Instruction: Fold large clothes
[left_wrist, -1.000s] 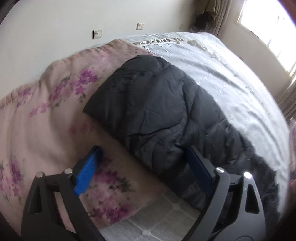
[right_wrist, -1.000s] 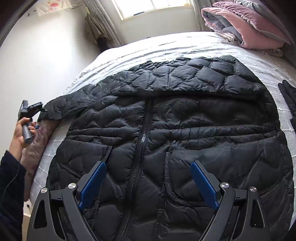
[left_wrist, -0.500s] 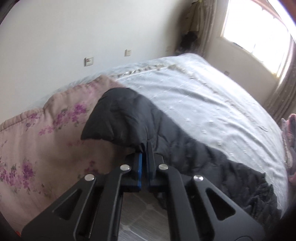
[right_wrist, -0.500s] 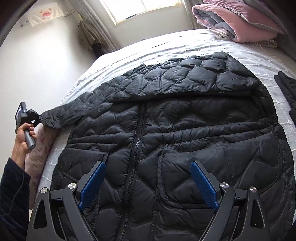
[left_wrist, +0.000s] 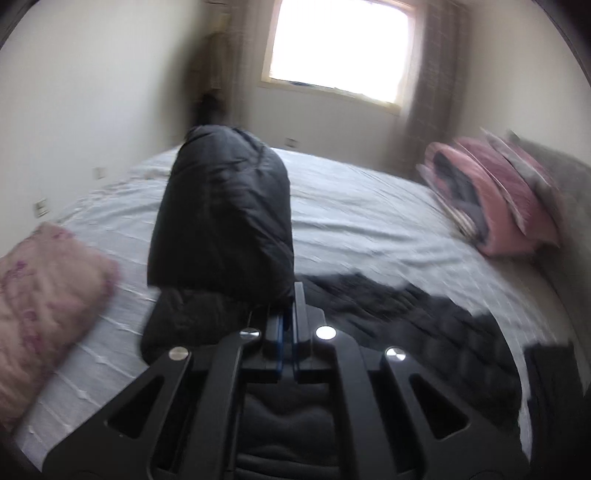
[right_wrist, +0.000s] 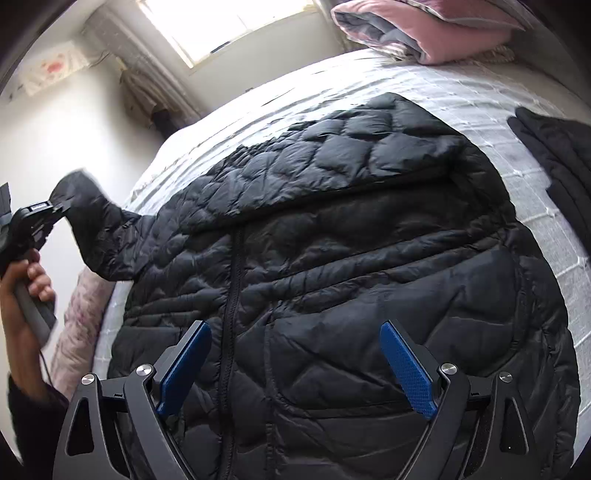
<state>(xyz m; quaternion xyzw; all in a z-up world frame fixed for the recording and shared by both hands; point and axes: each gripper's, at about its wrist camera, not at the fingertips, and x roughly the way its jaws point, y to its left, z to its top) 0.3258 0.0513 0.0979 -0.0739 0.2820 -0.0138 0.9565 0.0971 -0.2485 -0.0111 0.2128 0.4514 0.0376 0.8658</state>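
Note:
A black quilted puffer jacket (right_wrist: 332, 258) lies front up on the bed, zipper closed, filling the right wrist view. My left gripper (left_wrist: 290, 314) is shut on the jacket's sleeve (left_wrist: 221, 218), which stands lifted above the bed; the same gripper (right_wrist: 55, 210) shows at the left of the right wrist view, holding the sleeve (right_wrist: 96, 236) raised. My right gripper (right_wrist: 295, 365) is open and empty, low over the jacket's lower front, straddling the area right of the zipper.
The bed has a pale grey quilted cover (left_wrist: 369, 221). A pink floral blanket (left_wrist: 44, 295) lies at the bed's left edge. Folded pink and grey bedding (left_wrist: 491, 206) is stacked at the head. Another dark garment (right_wrist: 554, 155) lies at the right.
My left gripper closed on the sleeve, then lifted it off the floral blanket and swung it up toward the jacket's body. My right gripper stayed open, edging closer over the jacket.

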